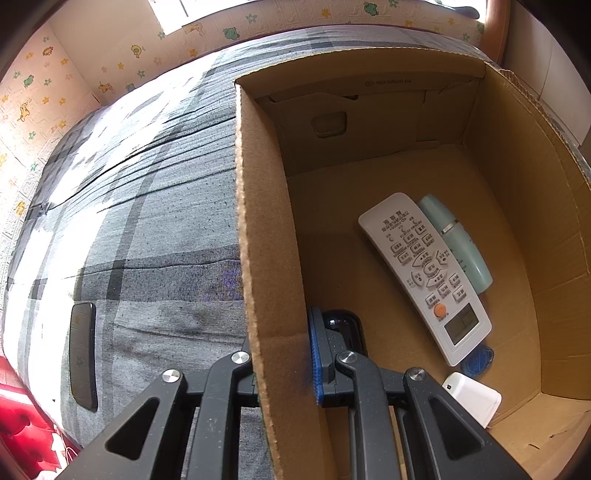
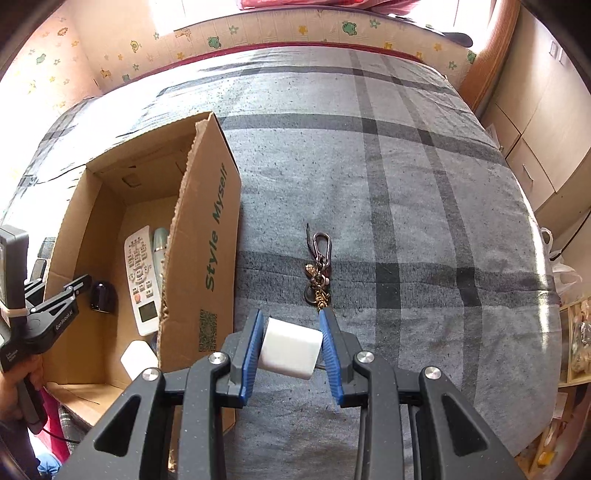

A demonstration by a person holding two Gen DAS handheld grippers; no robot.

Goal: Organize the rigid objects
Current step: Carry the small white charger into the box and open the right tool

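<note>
A cardboard box (image 1: 258, 206) lies on the plaid bed. Inside it are a white remote (image 1: 424, 273), a pale green bottle (image 1: 458, 243), a small dark glossy object (image 1: 343, 325), a white block (image 1: 474, 397) and a blue disc (image 1: 478, 360). My left gripper (image 1: 282, 354) straddles the box's left wall, one finger outside and one inside, shut on the wall. It also shows in the right wrist view (image 2: 79, 286). My right gripper (image 2: 290, 341) is shut on a white block (image 2: 290, 347) above the bed, to the right of the box (image 2: 207, 229). A keychain (image 2: 319, 273) lies just beyond it.
A dark phone (image 1: 83, 354) lies on the bed left of the box. Red fabric (image 1: 22, 424) sits at the bed's near left edge. Cabinets (image 2: 532, 129) stand along the right side of the bed. Patterned wall panels (image 2: 258, 33) run behind it.
</note>
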